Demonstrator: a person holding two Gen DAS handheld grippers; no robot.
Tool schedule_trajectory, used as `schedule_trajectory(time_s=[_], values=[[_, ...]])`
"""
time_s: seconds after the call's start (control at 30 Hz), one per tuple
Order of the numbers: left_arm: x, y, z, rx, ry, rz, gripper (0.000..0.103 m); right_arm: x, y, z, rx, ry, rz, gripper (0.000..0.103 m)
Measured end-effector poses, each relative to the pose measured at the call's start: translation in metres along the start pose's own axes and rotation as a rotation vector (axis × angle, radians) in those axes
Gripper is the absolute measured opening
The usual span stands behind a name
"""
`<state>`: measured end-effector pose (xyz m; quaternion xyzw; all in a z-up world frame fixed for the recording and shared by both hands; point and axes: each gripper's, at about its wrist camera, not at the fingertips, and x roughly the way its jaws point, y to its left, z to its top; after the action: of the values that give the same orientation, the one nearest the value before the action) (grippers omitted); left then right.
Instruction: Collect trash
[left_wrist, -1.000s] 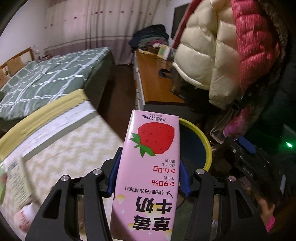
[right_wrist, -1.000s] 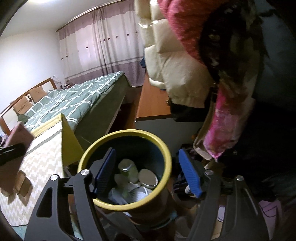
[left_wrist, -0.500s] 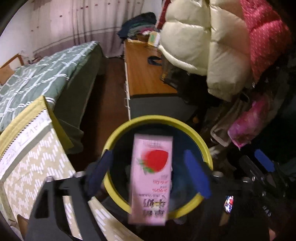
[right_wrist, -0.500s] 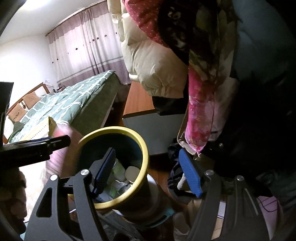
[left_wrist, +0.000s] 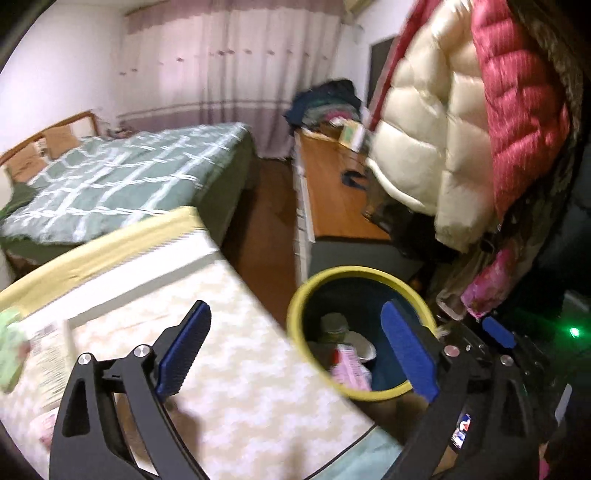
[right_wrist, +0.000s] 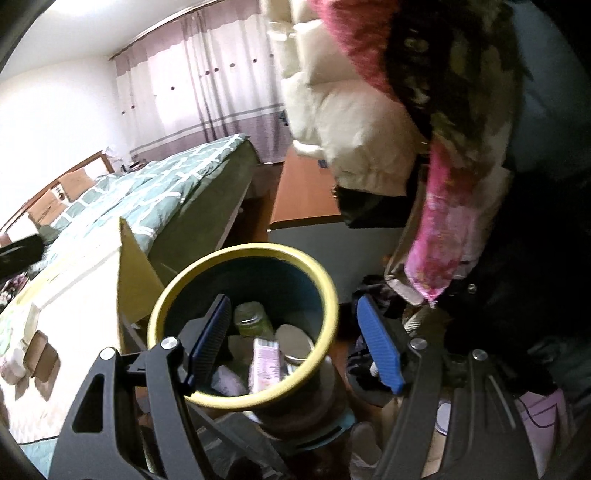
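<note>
On the far left, on our patterned table (left_wrist: 258, 369), green and paper wrappers (left_wrist: 33, 354) lie waiting, blurred but plainly not yet in the bin. Our left gripper (left_wrist: 295, 350) hangs above the table's edge with its jaws opening wide and nothing between them. Just to its right stands the yellow-rimmed bin (left_wrist: 295, 317), and inside it the pink milk carton (left_wrist: 349, 365) rests on end among a green jar (right_wrist: 253, 319) and some lids. Our right gripper (right_wrist: 295, 350) hovers over the same bin, jaws parted and empty. We judge the main risk to be knocking the bin: its rim sits close under both grippers and hard against the table's corner, so a hasty swing back toward the wrappers could tip it. The carton, standing tall, may also block the next piece from settling. Farther right, the white and red padded coats (left_wrist: 480, 129) hang low beside the bin and could snag our right gripper, while bags (right_wrist: 436, 258) crowd the floor there.
</note>
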<state>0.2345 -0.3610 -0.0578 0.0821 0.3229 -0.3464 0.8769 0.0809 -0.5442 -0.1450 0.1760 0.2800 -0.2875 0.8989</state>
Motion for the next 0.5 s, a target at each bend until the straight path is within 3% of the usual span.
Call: schedule_trajectory(time_s=[0.3,0.5], values=[[-0.098,0.12,-0.041,-0.153,-0.1,0.253,0.094,-0.006,0.073,-0.006,-0.108,0.018,0.097,0.067],[-0.144,0.203,-0.074,-0.261,-0.141,0.403,0.094,-0.01,0.135,-0.01,-0.191,0.035,0.163,0.067]])
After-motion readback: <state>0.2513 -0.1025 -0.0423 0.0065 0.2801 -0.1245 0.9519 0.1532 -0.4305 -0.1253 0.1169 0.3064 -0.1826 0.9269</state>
